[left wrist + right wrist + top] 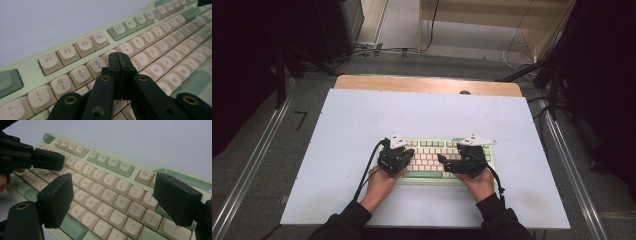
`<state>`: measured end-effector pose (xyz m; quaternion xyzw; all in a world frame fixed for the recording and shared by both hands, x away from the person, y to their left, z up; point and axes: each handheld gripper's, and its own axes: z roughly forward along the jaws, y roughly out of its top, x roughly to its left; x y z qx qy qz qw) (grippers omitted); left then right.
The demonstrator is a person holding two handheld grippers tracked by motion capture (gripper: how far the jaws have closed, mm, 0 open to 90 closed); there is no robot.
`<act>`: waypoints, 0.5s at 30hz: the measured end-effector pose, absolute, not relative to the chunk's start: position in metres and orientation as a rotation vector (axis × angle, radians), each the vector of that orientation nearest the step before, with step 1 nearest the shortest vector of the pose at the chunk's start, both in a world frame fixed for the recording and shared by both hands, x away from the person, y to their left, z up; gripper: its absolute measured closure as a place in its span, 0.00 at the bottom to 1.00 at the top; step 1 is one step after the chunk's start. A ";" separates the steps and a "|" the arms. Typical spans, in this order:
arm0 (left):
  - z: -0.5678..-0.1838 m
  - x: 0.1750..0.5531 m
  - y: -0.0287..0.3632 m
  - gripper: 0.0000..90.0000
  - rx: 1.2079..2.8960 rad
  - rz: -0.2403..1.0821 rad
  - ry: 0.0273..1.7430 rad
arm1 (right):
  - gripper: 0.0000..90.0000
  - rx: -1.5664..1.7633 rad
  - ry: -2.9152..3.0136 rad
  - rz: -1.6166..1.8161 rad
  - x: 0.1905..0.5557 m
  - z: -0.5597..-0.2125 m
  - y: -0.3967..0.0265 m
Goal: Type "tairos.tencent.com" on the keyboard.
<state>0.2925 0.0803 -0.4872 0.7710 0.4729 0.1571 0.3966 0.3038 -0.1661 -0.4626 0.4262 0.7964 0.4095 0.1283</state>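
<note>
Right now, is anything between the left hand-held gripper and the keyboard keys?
Nothing visible. The left hand-held gripper, jaws shut, hangs right over the number row of the keyboard, with no object between its tips and the keys.

A pale green keyboard with cream keycaps lies flat on the white table.
</note>
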 end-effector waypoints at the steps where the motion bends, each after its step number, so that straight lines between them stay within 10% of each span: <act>1: -0.488 0.293 0.080 1.00 1.963 0.396 1.202 | 0.16 1.239 2.316 1.191 0.304 -0.463 -0.166; 7: -0.484 0.291 0.081 0.98 1.943 0.383 1.190 | 0.16 1.242 2.315 1.185 0.304 -0.464 -0.166; 15: -0.467 0.283 0.096 0.33 1.819 0.483 1.212 | 0.18 1.248 2.311 1.180 0.304 -0.464 -0.167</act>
